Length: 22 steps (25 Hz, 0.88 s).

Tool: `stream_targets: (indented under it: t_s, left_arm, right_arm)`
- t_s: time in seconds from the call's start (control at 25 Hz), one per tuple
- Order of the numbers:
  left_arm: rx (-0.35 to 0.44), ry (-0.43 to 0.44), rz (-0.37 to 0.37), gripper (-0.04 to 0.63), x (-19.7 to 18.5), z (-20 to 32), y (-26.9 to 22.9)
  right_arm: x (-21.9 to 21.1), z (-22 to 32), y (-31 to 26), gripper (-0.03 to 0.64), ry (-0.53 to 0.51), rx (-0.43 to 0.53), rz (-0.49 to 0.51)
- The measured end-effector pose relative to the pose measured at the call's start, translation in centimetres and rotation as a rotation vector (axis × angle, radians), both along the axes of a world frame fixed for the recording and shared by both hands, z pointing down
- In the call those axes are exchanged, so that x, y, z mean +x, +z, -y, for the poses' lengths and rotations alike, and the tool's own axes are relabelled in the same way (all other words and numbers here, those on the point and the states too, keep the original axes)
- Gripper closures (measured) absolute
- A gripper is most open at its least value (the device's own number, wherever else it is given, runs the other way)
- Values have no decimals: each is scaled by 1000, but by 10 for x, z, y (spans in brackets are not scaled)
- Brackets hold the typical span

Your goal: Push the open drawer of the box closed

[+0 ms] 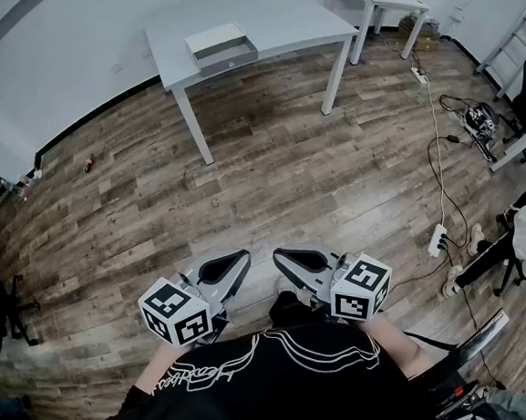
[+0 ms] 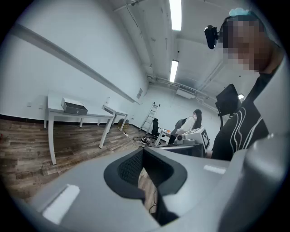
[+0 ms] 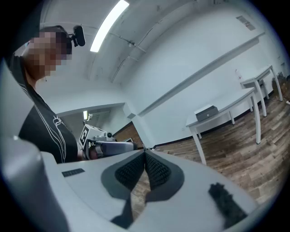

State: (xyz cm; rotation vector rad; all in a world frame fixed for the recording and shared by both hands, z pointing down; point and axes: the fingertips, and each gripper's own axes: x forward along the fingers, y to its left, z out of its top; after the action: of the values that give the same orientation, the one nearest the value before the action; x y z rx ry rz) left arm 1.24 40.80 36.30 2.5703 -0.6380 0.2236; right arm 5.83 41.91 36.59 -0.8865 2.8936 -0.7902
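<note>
Held low at bottom centre: left gripper [image 1: 242,256] and right gripper [image 1: 278,252], jaws together, empty; box [image 1: 221,45] on table [image 1: 293,20], upper left.

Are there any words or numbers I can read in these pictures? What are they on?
No text here can be read.
Black shirt: white curly writing, too warped to read.
Left cube and right cube: only black-and-white square patterns, no letters.
Box on the table: too small to show any label.
</note>
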Motion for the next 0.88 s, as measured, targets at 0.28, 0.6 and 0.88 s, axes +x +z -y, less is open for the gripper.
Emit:
stream_targets:
  t_s: [0.28,0.6,0.88]
  left_arm:
    - [18,-10,0,588,53,98,-4]
    - [56,-35,5,588,87,174,-20]
    - [68,-96,15,588,65,216,-17]
  right_arm:
    - [58,96,-9,607,20,30,-7]
    - [86,175,-22,607,-34,67,-27]
    - [71,221,-22,607,-74,95,-50]
